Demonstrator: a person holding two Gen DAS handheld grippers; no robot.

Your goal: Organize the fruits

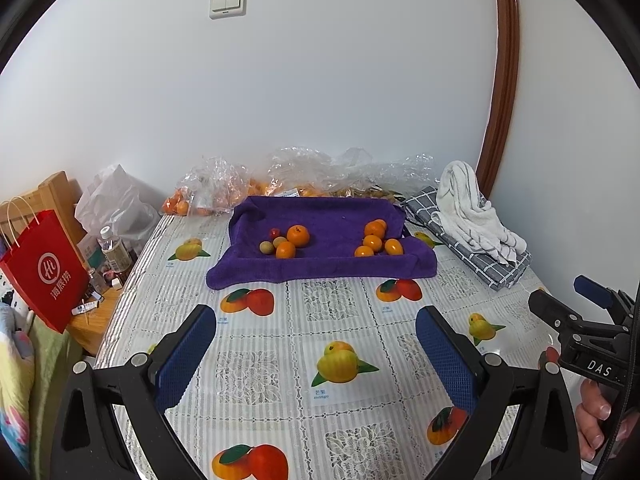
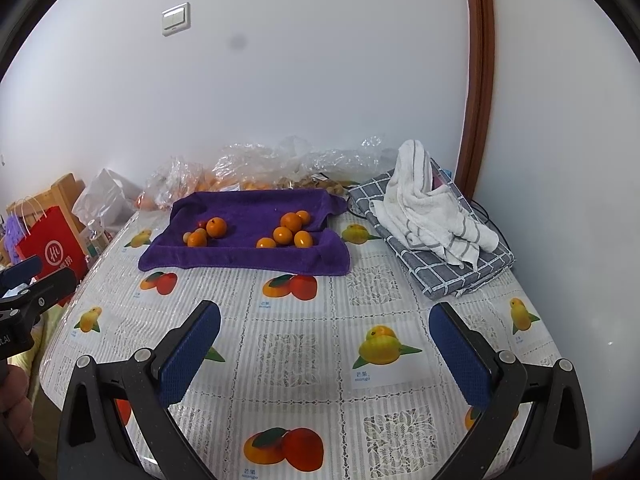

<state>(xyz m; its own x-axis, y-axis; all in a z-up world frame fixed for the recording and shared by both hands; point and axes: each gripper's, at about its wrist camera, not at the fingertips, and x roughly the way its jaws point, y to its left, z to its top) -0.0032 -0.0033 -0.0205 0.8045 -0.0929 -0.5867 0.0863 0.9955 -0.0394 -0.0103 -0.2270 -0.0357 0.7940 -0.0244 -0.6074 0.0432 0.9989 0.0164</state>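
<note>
A purple towel (image 1: 320, 216) (image 2: 248, 204) lies at the back of the table with fruit in two groups. The left group (image 1: 289, 241) (image 2: 206, 232) has two or three oranges, a pale round fruit and a small red one. The right group (image 1: 378, 239) (image 2: 288, 231) is several small oranges. My left gripper (image 1: 316, 332) is open and empty above the table's near half. My right gripper (image 2: 324, 332) is also open and empty, beside the left one, and shows at the right edge of the left wrist view (image 1: 560, 304).
Clear plastic bags of oranges and nuts (image 1: 280, 180) (image 2: 256, 168) lie along the wall behind the towel. A white striped towel on a grey checked cloth (image 1: 472, 220) (image 2: 432, 220) sits at the right. A red paper bag (image 1: 44, 268), bottles and a side table stand left.
</note>
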